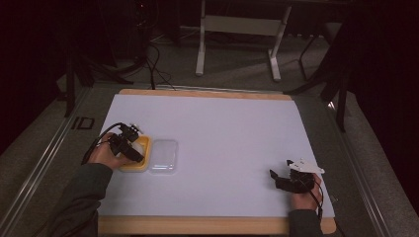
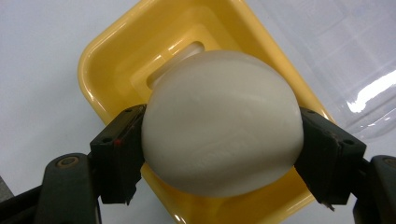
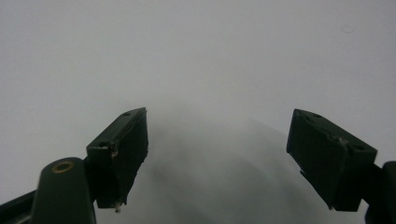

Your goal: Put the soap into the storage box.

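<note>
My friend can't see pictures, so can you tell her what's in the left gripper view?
A smooth white egg-shaped ball is squeezed between the two black jaws of the left gripper, just above a shiny yellow plastic tray. A clear plastic lid lies beside the tray on the white table cover.

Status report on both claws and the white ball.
Left claw clamped on white ball, over yellow tray. Right claw open, idle. Clear lid beside tray, not blocking.
</note>
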`<state>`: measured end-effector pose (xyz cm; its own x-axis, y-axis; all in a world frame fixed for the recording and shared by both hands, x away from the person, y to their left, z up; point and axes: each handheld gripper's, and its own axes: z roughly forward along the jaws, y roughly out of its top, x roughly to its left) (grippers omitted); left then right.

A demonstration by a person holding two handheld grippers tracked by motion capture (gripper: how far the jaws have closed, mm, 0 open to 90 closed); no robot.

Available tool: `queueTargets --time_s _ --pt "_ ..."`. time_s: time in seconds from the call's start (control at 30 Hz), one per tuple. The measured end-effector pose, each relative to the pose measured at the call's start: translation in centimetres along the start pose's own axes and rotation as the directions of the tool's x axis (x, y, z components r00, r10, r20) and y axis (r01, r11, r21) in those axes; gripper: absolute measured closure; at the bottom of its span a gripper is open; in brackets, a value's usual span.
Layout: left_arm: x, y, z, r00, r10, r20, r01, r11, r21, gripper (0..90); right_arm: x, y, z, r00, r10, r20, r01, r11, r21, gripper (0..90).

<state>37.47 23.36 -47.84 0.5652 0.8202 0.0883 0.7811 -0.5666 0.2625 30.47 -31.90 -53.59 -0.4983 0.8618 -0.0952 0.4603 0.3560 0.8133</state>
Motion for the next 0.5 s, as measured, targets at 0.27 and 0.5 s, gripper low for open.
queueTargets --time_s 0.27,0.5 --pt "0.06 0.23 0.14 1.0000 -0.004 -0.008 0.004 1.0000 0.008 24.5 0.02 0.01 0.02 1.0000 -0.001 0.001 0.001 1.000 0.002 20.3" --pt "0.13 0.31 0.48 0.9998 -0.002 -0.018 0.002 0.9999 -0.012 22.4 0.03 0.01 0.03 1.0000 -0.002 0.000 0.002 1.000 0.002 20.3"
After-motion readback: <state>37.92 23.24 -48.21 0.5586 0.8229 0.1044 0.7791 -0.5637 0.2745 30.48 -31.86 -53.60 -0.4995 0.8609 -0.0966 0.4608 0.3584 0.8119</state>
